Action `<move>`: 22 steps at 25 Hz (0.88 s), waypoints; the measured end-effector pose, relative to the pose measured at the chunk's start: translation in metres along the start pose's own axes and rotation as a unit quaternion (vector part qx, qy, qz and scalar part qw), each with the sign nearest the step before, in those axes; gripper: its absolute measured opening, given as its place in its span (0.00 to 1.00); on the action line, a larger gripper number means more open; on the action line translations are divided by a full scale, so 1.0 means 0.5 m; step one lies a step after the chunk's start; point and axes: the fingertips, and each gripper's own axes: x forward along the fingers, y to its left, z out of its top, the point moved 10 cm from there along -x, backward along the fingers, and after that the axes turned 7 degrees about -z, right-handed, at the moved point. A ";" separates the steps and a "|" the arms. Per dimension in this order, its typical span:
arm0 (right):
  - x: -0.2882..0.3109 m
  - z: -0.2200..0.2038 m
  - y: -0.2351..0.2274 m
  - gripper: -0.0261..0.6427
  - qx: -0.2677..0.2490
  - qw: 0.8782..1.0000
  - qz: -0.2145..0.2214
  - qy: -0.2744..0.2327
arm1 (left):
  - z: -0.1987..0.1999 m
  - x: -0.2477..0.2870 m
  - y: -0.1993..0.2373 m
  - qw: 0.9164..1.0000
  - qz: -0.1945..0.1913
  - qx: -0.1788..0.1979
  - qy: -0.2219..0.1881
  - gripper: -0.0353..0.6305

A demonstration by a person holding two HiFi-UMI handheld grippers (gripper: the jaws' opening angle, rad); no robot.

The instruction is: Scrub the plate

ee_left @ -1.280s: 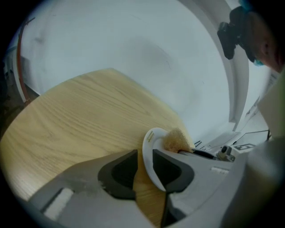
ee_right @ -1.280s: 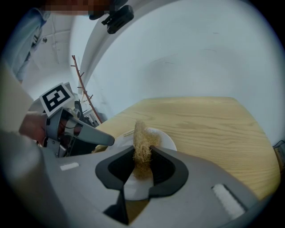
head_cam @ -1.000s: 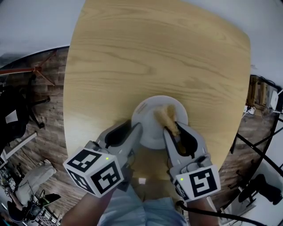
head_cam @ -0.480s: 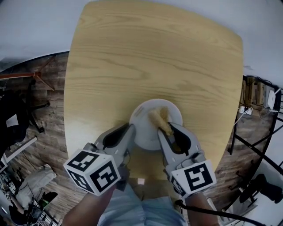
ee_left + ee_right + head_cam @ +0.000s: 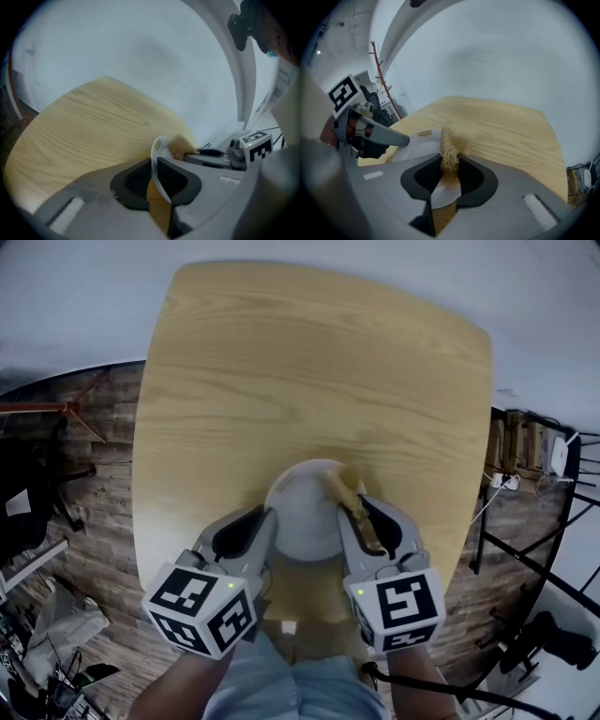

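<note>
Mid-scrub: plate (image 5: 300, 507) rim's pinched in left gripper (image 5: 153, 161) jaws, fibrous scrubber (image 5: 452, 140) is clamped tight in right gripper (image 5: 450, 160); rubbing across the plate looks needed next.

Left tongs (image 5: 268, 517), right tongs (image 5: 356, 509): both clamped tight

Head camera is looking steeply down on the bench (image 5: 309, 371). Cameras on the left tool (image 5: 153, 164) and right tool (image 5: 450, 165) are peering close along their jaws, all three sharing the plate (image 5: 300, 512).
</note>
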 end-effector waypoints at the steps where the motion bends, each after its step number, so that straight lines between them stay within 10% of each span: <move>1: 0.003 0.003 0.001 0.17 -0.003 1.000 0.002 0.004 | 0.001 0.001 -0.003 1.000 -0.002 0.006 0.001 0.15; 22: 0.008 0.023 0.090 0.15 -0.063 0.993 0.098 0.010 | 0.002 0.008 -0.018 1.000 -0.014 -0.008 -0.013 0.14</move>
